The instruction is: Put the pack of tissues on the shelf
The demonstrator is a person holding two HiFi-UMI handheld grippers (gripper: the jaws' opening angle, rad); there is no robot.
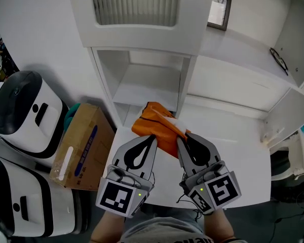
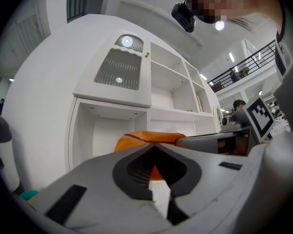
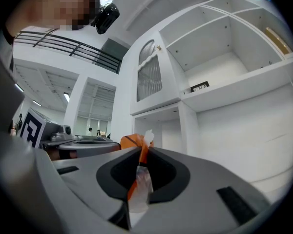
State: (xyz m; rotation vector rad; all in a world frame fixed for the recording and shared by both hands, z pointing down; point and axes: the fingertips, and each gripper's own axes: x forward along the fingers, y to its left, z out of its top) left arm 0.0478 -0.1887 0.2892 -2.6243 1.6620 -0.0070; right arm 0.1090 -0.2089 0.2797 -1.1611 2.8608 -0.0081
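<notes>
- Right gripper [image 3: 140, 151]: jaws clamped on the clear-and-orange wrapper flap of the pack of tissues [image 1: 161, 126].
- Left gripper [image 2: 154, 146]: jaws closed at the tips, apparently pinching the pack's near orange edge.
- Pack: held between both grippers at frame centre, just before the white shelf unit's open compartment [image 1: 147, 87].
- Lower left: cardboard box [image 1: 83, 146]; white machines [image 1: 20, 110].
- Step, by judgement: transport towards the shelf; not yet placed.
- Next move calls for: a level advance into the compartment, setting the pack down, then parting both jaws.
</notes>
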